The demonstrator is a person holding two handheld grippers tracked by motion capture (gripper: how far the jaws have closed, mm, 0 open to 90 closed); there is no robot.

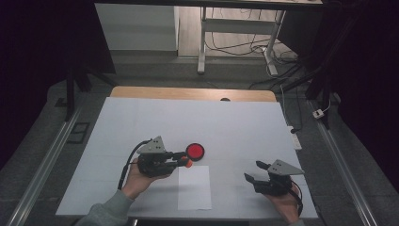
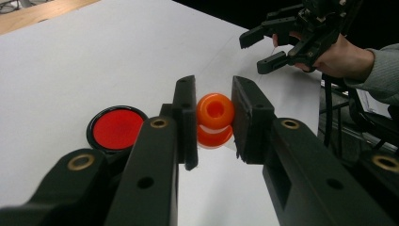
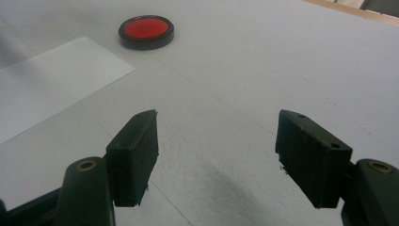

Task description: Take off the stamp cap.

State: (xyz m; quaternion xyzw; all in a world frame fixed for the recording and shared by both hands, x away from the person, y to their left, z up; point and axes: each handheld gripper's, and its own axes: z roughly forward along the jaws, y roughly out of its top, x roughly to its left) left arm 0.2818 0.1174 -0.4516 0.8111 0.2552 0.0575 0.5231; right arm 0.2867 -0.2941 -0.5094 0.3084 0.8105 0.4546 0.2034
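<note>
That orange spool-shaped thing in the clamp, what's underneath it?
Under the orange spool, pinched in the left gripper, lies the white table near a sheet of paper. The jaws cover the spool's sides.

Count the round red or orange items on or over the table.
2. An orange ring-shaped piece is clamped in the left hand-held gripper. A red disc in a black rim lies on the white tabletop just beyond it. None seems hidden.

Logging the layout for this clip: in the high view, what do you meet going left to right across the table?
Left gripper shut on an orange spool → red disc → right gripper, open.
</note>
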